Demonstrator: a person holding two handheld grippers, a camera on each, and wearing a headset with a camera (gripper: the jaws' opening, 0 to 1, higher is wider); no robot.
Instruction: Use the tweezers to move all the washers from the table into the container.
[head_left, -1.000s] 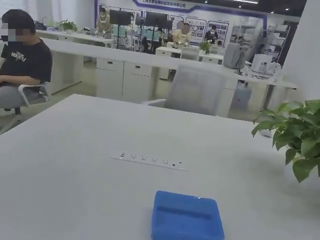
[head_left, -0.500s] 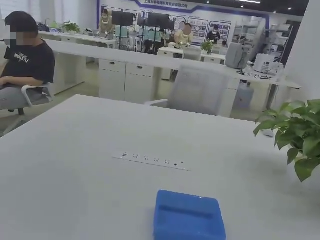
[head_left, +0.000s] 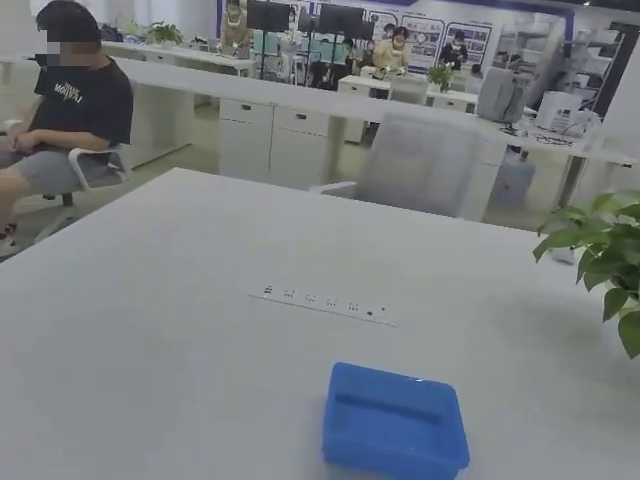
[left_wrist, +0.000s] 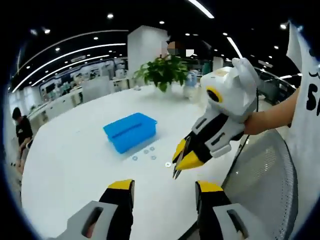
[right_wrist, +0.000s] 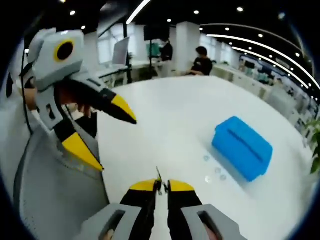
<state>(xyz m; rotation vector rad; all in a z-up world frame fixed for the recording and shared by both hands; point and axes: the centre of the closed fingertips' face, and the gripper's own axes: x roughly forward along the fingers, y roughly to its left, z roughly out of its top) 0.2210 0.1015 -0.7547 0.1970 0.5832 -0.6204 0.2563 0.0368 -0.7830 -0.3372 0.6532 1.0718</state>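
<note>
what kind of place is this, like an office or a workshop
Most likely an open-plan office or lab workspace: rows of long white desks with drawer units, monitors along the back, a person seated at one side, and a power strip set in the big white table.

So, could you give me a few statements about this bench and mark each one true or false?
1. The right gripper is shut on tweezers. True.
2. The left gripper is shut. False: it is open.
3. The washers lie inside the container. False: they lie on the table beside it.
4. The container is blue. True.
</note>
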